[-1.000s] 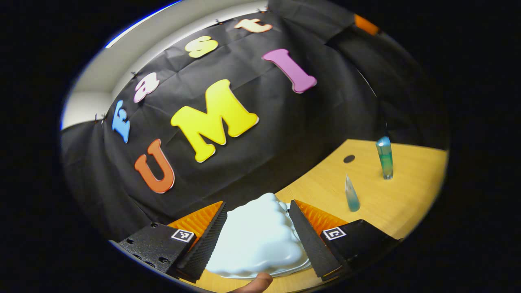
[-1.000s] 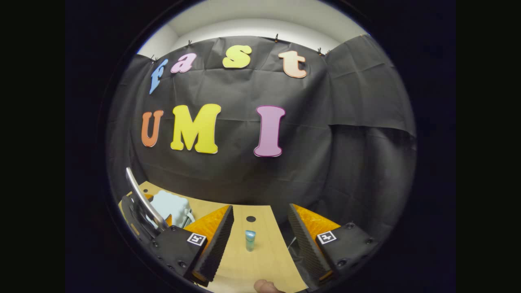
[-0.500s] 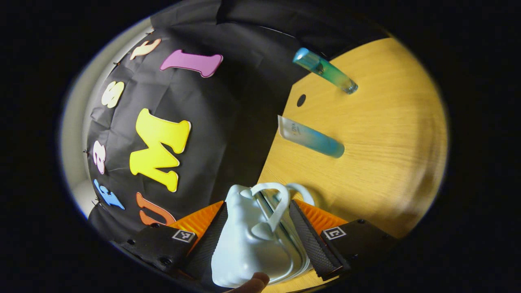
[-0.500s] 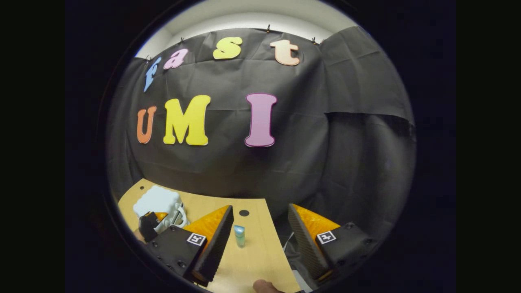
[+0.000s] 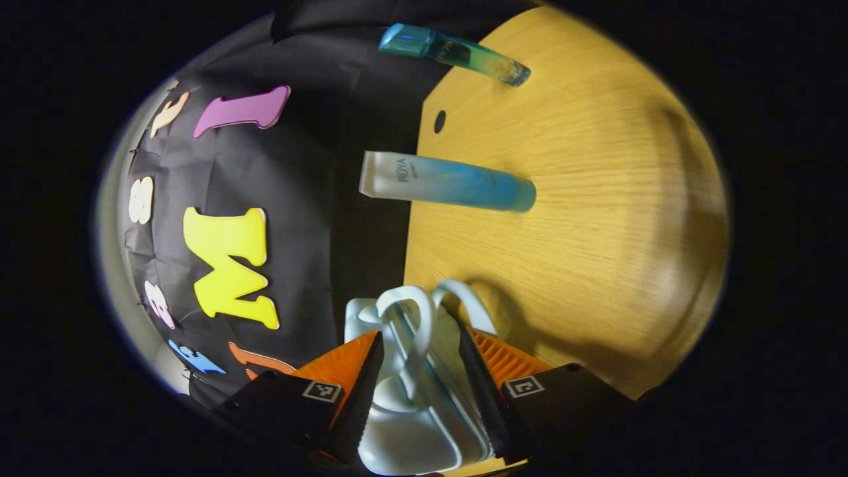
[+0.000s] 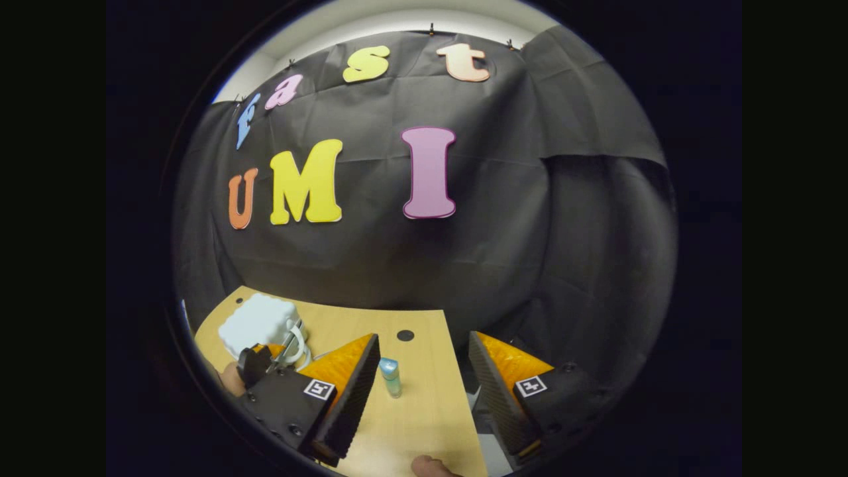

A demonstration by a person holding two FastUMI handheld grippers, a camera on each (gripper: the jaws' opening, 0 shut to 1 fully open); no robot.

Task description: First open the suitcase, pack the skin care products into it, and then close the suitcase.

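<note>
Pale suitcase (image 5: 414, 404) clamped between left gripper (image 5: 416, 377) jaws; right gripper (image 6: 424, 384) jaws apart, bottle (image 6: 390, 376) between.

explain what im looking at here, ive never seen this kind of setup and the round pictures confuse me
There is no robot arm: a person holds a two-finger gripper in each hand, and a fisheye camera rides on each, looking along its fingers. That is why the pictures are round and tilted.

In the left gripper view, the left gripper has both fingers pressed on a small pale blue hard-shell suitcase with looped handles, standing on the light wooden table. Beyond it stand a blue-and-white squeeze tube and a slim teal bottle, the skin care products.

In the right gripper view, the right gripper is open and holds nothing; the teal bottle stands ahead, between its fingers. At left, farther off, the same suitcase shows.
</note>
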